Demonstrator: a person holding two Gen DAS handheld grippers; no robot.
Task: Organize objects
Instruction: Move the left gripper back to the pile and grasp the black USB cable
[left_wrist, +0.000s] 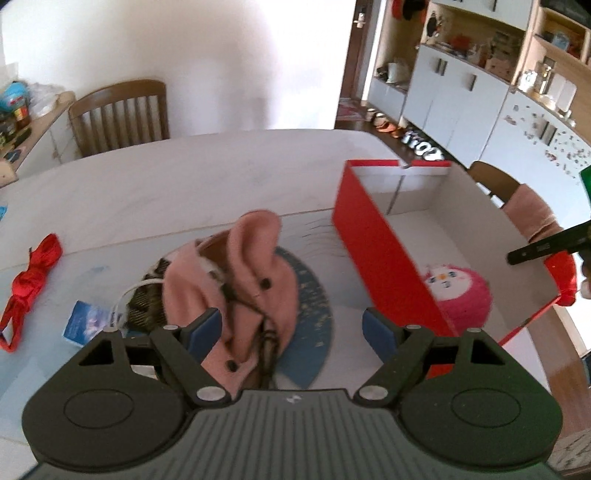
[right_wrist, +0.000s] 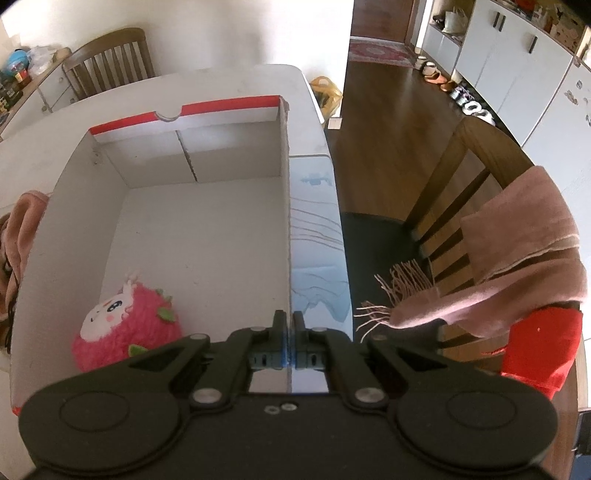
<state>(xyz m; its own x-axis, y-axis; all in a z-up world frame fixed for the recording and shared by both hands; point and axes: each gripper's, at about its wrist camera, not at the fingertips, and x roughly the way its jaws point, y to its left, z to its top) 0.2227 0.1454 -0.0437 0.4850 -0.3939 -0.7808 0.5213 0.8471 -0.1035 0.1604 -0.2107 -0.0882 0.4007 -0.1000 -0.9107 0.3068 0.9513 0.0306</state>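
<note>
White walls, a wooden slat-back chair (left_wrist: 118, 110) and a wall of white cabinets (left_wrist: 454, 85) ring the pale tabletop (left_wrist: 184, 177) that my left camera looks across. My left gripper (left_wrist: 291, 328) hangs low over the table, tilted forward, its blue-padded fingers (left_wrist: 205, 330) spread wide and gripping nothing. Between and just beyond them lies the crumpled pink fabric garment with dark buttons (left_wrist: 251, 277), heaped on a round blue mat (left_wrist: 314, 314). To its left sit a small blue-and-white card (left_wrist: 83, 323) and, farther out, a knotted red ribbon (left_wrist: 29, 280). To the right stands the large open red cardboard box with a white interior (left_wrist: 376, 251), and inside it rests the round fuzzy pink plush toy with a white face (left_wrist: 461, 291). From my right camera I look down along the box's right wall (right_wrist: 288, 206); my right gripper (right_wrist: 289, 332) is level and pointing straight ahead, and its fingers (right_wrist: 277, 328) are clamped on that wall's rim, one pad each side. The plush toy (right_wrist: 125, 325) sits in the near left corner of the box floor. Right of the table, a second wooden chair (right_wrist: 476, 177) carries a dusty-pink fringed scarf (right_wrist: 517, 266) draped over its back, with a red cloth (right_wrist: 543, 343) beneath it.
</note>
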